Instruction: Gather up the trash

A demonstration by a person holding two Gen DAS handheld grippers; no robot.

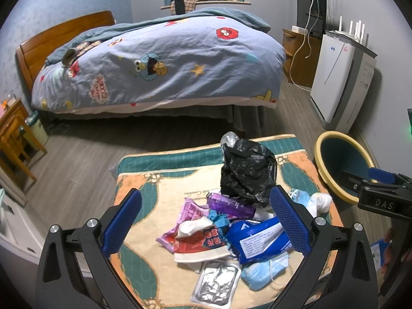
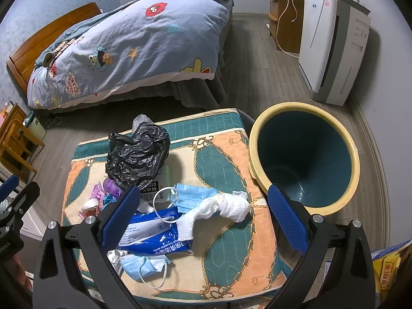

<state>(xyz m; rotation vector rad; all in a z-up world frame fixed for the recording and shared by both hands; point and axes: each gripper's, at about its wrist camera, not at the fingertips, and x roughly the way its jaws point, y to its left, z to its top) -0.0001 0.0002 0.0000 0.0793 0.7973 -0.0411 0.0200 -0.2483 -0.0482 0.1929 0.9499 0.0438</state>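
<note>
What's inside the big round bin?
Nothing that shows. The bin looks bare inside, dark teal walls down to the bottom. The right gripper hides a small part of its near rim. All the trash still lies on the cushion.

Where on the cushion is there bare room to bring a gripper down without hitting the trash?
Free: the cushion strip between the wipe and the bin, and the corner nearest the right gripper. Crowded: the half under the black bag, blue pack and masks.
</note>
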